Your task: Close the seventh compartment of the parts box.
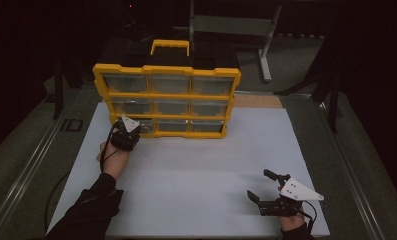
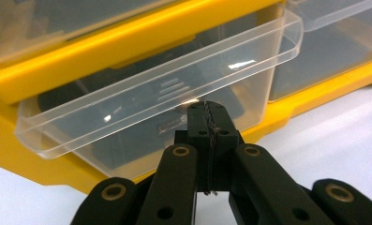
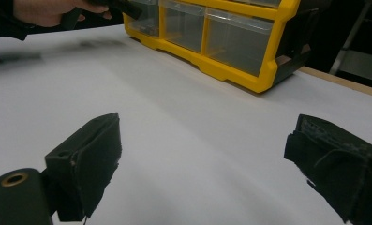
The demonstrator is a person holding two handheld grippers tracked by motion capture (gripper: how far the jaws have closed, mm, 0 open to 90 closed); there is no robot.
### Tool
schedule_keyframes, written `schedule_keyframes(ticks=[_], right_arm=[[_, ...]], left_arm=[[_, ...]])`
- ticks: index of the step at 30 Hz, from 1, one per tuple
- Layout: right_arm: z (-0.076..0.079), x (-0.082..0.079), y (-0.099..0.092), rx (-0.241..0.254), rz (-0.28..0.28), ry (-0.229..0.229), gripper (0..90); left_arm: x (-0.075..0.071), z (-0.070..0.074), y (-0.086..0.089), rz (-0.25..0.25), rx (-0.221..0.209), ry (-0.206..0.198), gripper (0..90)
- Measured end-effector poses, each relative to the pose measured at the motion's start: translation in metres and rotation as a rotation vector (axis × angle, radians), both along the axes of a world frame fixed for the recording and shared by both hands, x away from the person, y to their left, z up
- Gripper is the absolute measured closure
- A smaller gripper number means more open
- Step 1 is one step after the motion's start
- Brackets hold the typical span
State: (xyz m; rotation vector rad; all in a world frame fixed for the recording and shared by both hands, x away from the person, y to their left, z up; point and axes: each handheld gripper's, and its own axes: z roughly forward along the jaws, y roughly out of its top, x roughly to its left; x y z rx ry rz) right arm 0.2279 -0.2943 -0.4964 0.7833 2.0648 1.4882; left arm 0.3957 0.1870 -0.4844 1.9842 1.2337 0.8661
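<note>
Pinching nothing, the left gripper [image 2: 207, 112] keeps its fingers pressed together just before the clear plastic drawer [image 2: 165, 103], light, slick, somewhat brittle, best gripped at its front lip.

No legible text, label, brand, number or sign is found on any surface. The yellow drawer cabinet [image 1: 167, 100] carries no readable marking on its frame or handle. The clear drawer [image 2: 165, 89] at the left gripper [image 2: 207, 117] shows faint raised lines on the dark item behind its front wall; these are too blurred to read as characters. A dark mark on the table edge [image 1: 72, 125] at the left resembles letters but cannot be made out.
</note>
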Motion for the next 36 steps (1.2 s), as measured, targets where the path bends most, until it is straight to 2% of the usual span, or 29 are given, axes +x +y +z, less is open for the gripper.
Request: schedule_keyframes(ticks=[15,36], right_arm=[[-0.001,0.0,0.0,0.002,0.0,0.004,9.0],[-0.001,0.001,0.0,-0.001,0.002,0.006,8.9]], left_arm=[[0.012,-0.001,0.001,0.01,0.02,0.009,88.5],[0.013,0.0,-0.001,-0.009,0.074,0.009,88.4]])
